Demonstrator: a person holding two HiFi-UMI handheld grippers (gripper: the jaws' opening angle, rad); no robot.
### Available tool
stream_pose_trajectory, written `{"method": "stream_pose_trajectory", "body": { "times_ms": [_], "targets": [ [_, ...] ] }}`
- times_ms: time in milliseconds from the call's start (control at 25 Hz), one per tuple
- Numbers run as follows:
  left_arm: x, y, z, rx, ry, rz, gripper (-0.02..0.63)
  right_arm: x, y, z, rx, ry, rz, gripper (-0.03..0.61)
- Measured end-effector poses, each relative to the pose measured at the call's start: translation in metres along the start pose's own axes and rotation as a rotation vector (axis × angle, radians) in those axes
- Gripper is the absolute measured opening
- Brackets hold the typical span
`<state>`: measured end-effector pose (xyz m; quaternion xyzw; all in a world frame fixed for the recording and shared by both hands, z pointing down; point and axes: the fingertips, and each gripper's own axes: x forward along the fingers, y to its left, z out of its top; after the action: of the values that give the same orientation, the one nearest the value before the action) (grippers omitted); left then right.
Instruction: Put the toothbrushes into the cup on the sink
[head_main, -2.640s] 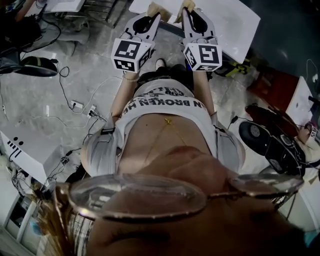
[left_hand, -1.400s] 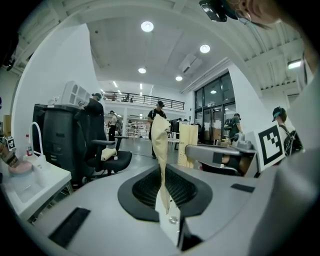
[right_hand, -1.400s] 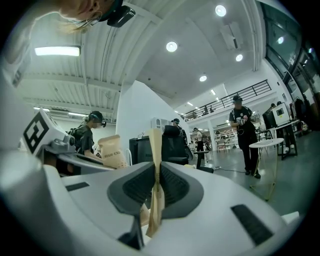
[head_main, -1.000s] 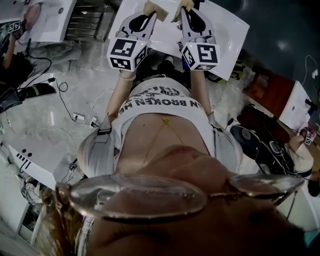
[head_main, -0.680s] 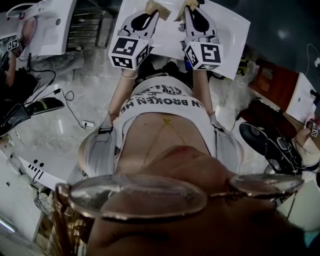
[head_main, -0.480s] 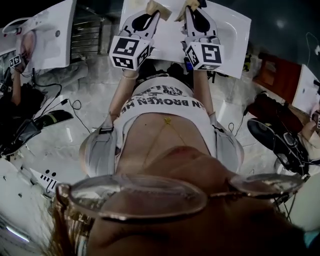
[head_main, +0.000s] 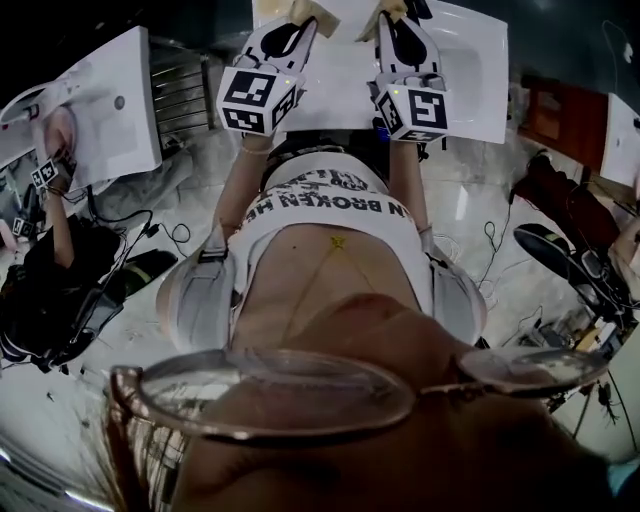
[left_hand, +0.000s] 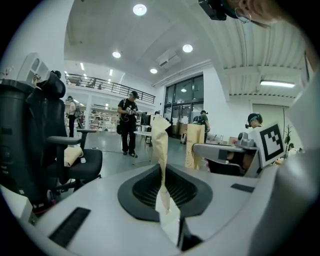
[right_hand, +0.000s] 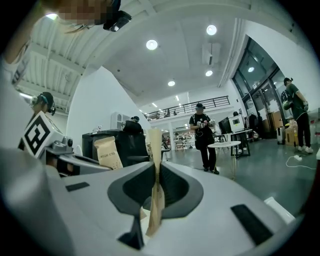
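Note:
My left gripper (head_main: 300, 10) and right gripper (head_main: 390, 8) are held side by side in front of my chest, each shut with nothing between its tan pads. Beyond them lies a white sink (head_main: 470, 70), seen from above. No toothbrush or cup shows in any view. In the left gripper view the left gripper (left_hand: 161, 131) points out into a large hall, with the right gripper's marker cube (left_hand: 270, 142) to its right. The right gripper view has the right gripper (right_hand: 155, 145) closed flat, and the left gripper's cube (right_hand: 37, 136) at the left.
A second white sink (head_main: 110, 100) lies at the left, with a person in dark clothes (head_main: 50, 290) beside it. Cables (head_main: 165, 235) trail over the marble floor. A black office chair (left_hand: 50, 150), a round table (right_hand: 225, 146) and standing people are out in the hall.
The head view has swung: the white sink has come squarely behind the grippers and the floor has slid left. Both grippers stay shut, side by side, in the same pose.

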<state>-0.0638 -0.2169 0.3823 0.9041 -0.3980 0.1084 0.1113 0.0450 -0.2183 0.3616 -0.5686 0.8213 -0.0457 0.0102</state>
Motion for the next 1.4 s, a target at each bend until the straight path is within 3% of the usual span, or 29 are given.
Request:
{"method": "stream_pose_trajectory", "body": {
  "times_ms": [120,240,560,920,1400],
  "targets": [
    [0.011,-0.139,0.015,0.021,-0.037,0.044,0.032,-0.118,-0.080,0.031,-0.025,-0.040,0.029,0.044],
    [0.010,-0.178,0.015,0.028,-0.032,0.049,0.031,-0.166,-0.106,0.038,-0.027,-0.041,0.003,0.044],
    [0.002,-0.096,0.006,0.012,-0.025,0.085,0.031,-0.133,-0.091,0.019,-0.034,-0.003,-0.068,0.044],
    [0.001,-0.038,-0.011,0.024,-0.022,0.167,0.031,-0.122,-0.088,0.011,-0.047,0.027,-0.083,0.044],
    [0.042,0.021,-0.089,-0.023,0.104,0.239,0.031,-0.117,-0.087,0.004,-0.053,0.058,-0.125,0.044]
  ]
}}
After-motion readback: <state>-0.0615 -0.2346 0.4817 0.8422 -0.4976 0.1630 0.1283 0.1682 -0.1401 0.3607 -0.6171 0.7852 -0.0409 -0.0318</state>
